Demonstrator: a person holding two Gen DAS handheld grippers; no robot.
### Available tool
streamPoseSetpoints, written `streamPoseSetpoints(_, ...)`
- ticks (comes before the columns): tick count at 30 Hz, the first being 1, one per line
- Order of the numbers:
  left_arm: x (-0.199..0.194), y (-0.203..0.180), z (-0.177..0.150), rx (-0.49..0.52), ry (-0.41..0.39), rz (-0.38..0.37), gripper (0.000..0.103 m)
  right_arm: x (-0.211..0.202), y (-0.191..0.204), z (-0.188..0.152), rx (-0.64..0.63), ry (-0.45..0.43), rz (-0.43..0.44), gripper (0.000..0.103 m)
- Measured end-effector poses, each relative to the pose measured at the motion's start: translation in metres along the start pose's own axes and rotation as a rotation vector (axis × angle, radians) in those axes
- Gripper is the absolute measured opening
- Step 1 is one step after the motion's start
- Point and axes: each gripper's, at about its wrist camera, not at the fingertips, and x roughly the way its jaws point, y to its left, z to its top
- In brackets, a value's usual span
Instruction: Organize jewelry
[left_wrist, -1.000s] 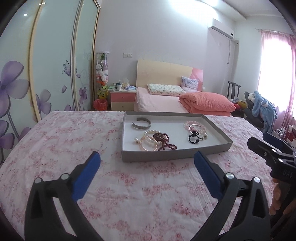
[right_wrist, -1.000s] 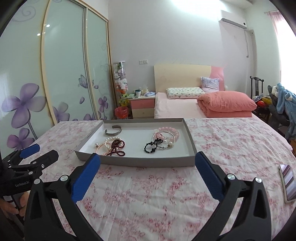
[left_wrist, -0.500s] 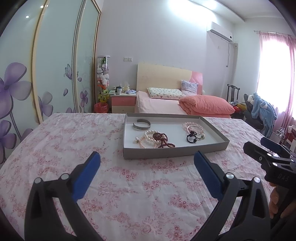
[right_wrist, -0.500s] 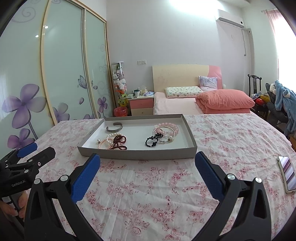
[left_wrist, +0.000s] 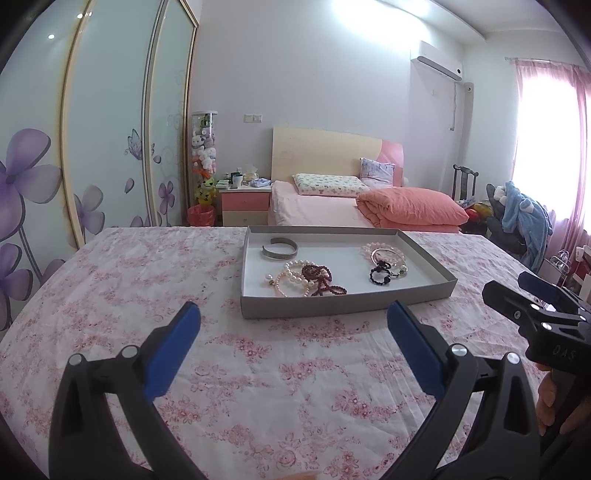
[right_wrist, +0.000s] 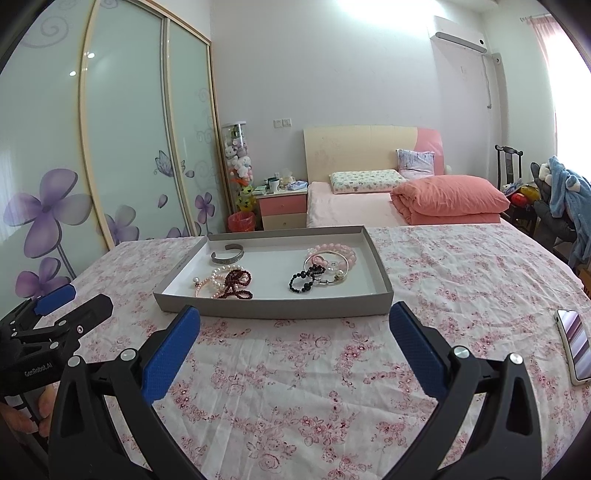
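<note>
Item: grey tray (left_wrist: 343, 308), frame centre, on the flowered table (left_wrist: 258, 369), holding bracelets (right_wrist: 225, 282) in two loose clusters; I cannot judge whether sorting is ahead or done. My left gripper (left_wrist: 293, 325) and right gripper (right_wrist: 295, 328) hover spread wide, empty, short of the tray's near wall. Cloth lies bare around the tray; a phone (right_wrist: 574, 347) sits at right edge.

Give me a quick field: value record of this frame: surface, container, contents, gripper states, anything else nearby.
surface: floral cloth
container: grey tray, open, no lid seen
contents: silver cuff at far left; pearl bracelet tangled with dark red beads; black bead bracelet, pink bead bracelet and silver bangle overlapping on the right
left gripper: open, empty, short of the tray
right gripper: open, empty, short of the tray
other: phone on the cloth, right of the tray
</note>
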Motion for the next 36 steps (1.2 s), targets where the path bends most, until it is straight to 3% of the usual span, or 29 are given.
streamPoseSetpoints(36,0.0057,-0.0027,-0.0033,0.005,0.011,-0.001,0.099,0.0015,0.0,0.0015,0.003,0.005,0.004,0.101)
